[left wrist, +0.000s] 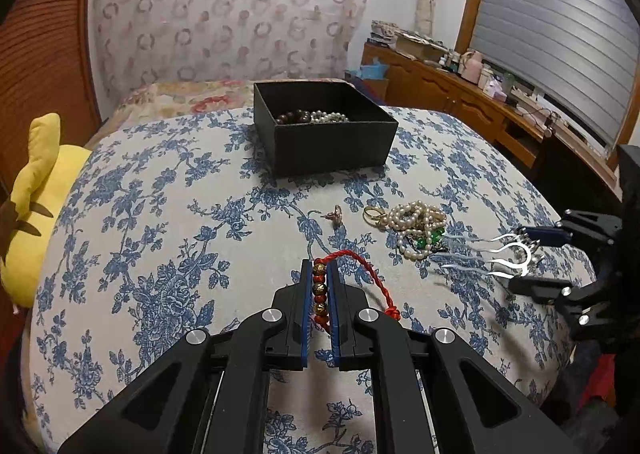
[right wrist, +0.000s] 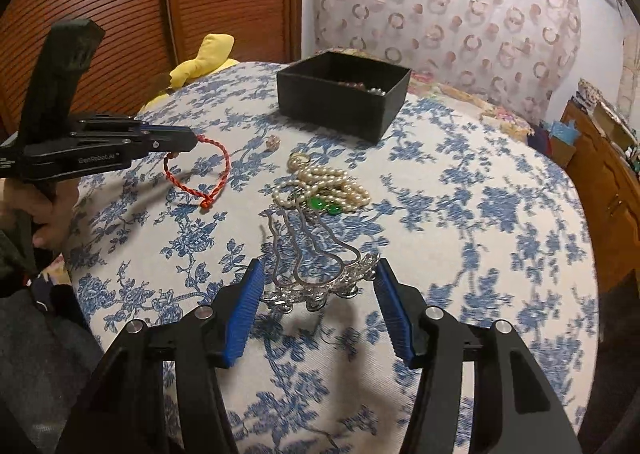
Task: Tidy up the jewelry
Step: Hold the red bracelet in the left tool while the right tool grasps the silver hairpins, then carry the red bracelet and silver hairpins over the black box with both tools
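Left wrist view, jaws clamping red bracelet [left wrist: 320,290], right jaws wide around hair comb [right wrist: 316,278]

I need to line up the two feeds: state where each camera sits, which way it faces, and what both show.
Left wrist: on the left gripper, looking along its fingers, which pinch the red bracelet, across the bed to the black box; the right gripper shows at right.
Right wrist: on the right gripper, open around the silver hair comb, facing the box; the left gripper and the holding hand show at left.
Shared: box, bracelet, comb, pearl pile, floral bedspread.
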{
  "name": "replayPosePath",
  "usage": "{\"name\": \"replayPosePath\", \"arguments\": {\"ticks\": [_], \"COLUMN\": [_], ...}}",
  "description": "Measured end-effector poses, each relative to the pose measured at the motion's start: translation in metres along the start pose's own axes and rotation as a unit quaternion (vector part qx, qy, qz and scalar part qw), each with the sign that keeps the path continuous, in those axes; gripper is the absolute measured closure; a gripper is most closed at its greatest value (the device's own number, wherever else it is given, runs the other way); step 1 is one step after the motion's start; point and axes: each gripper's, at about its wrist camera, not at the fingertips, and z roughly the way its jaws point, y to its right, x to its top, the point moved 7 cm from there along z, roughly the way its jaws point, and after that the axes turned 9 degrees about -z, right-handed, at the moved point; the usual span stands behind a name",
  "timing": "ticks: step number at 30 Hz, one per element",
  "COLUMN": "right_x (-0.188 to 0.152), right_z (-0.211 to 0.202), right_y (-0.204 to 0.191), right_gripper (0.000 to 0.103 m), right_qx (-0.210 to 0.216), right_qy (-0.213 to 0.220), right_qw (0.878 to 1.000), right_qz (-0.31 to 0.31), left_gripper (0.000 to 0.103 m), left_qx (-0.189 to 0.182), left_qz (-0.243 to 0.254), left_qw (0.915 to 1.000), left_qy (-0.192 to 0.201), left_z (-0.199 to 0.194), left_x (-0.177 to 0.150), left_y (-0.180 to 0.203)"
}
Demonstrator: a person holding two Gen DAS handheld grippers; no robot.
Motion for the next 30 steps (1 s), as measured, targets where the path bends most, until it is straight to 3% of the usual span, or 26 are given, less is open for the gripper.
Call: {"name": "replayPosePath", "arguments": {"ticks": [14,30], "right_x": [0.034,0.111], "right_z": [-0.009,0.04], "right_y": [0.021,0.061], "right_gripper": [0.044,0.044], "right_qx": [-0.025,-0.023], "right_qy": [0.038,0.062], "right_qw": [0.999,0.998], "right_qz": [0.0,-0.012], "left_gripper": [0.097,0.097], "left_qx": [-0.009,-0.01], "left_qz": [0.009,0.0], "left_qw": [0.9992,0.9975], "left_qy": [0.037,0.07], "left_z": [-0.01,0.0], "left_x": [0.033,0.098], "left_y": [0.012,0.006]}}
